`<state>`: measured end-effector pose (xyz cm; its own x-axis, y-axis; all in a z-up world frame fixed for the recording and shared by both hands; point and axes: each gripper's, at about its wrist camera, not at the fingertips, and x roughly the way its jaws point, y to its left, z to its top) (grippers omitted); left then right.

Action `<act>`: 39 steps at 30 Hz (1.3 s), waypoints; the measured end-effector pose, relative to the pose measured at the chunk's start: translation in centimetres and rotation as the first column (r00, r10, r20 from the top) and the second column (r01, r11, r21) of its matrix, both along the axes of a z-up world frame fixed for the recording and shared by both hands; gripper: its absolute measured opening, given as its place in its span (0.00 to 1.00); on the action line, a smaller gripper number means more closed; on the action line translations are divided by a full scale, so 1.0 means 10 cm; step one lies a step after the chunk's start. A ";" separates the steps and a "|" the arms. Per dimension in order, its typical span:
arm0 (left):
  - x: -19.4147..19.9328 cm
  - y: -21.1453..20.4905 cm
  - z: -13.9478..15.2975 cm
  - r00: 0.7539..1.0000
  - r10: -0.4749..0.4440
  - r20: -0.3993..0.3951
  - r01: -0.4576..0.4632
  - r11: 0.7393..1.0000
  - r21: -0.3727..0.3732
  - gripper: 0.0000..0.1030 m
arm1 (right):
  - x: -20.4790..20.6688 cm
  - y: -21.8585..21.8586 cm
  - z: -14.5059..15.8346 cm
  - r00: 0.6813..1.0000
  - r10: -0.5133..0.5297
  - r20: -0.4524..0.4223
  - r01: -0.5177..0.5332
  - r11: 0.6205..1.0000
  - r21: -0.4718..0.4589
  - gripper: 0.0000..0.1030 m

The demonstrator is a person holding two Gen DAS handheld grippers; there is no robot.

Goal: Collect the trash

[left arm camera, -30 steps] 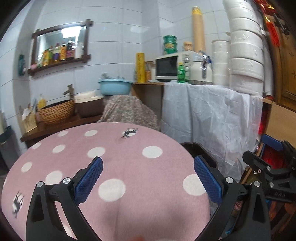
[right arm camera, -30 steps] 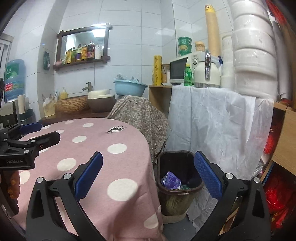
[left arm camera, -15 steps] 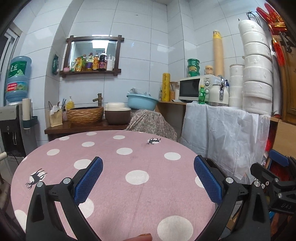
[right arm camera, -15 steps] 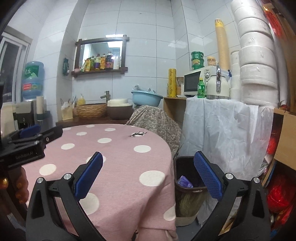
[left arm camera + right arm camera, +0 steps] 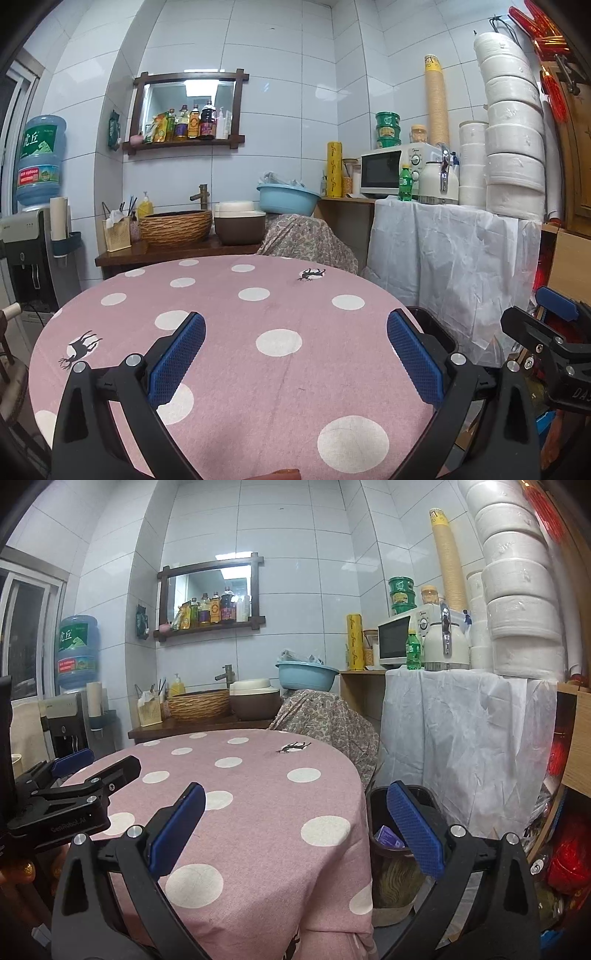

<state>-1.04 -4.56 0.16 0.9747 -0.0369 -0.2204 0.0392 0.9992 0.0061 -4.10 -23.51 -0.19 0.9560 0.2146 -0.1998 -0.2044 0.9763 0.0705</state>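
A dark trash bin stands on the floor at the right edge of the round table with the pink polka-dot cloth. A purple wrapper lies inside the bin. The bin's rim also shows in the left wrist view. My left gripper is open and empty above the table. My right gripper is open and empty above the table's right edge, its right finger over the bin. Each gripper shows in the other's view, the right one and the left one.
A counter draped in white plastic with a microwave and stacked white containers stands right of the bin. A wooden shelf with a basket and bowls runs behind the table. A water dispenser stands at the left.
Both grippers have risen and tilted up, so more of the wall and tabletop shows and the bin sits lower and nearer the right finger. Both stay open and empty.
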 end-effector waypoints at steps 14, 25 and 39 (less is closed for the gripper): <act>0.00 0.04 -0.03 1.000 0.009 -0.013 -0.009 1.000 -0.004 0.95 | 0.01 0.01 -0.07 1.000 0.004 -0.025 -0.004 1.000 0.006 0.94; -0.02 0.03 -0.07 1.000 0.015 -0.016 -0.015 1.000 -0.006 0.95 | 0.00 0.01 -0.09 1.000 0.006 -0.028 -0.006 1.000 0.009 0.94; 0.00 0.01 -0.08 0.999 0.016 -0.029 -0.017 1.000 -0.017 0.95 | 0.00 0.03 -0.09 1.000 0.002 -0.029 -0.002 1.000 0.006 0.94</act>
<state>-1.08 -4.43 -0.65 0.9685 -0.0249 -0.2478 0.0227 0.9997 -0.0118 -4.13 -23.17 -1.13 0.9495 0.2180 -0.2259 -0.2045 0.9754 0.0818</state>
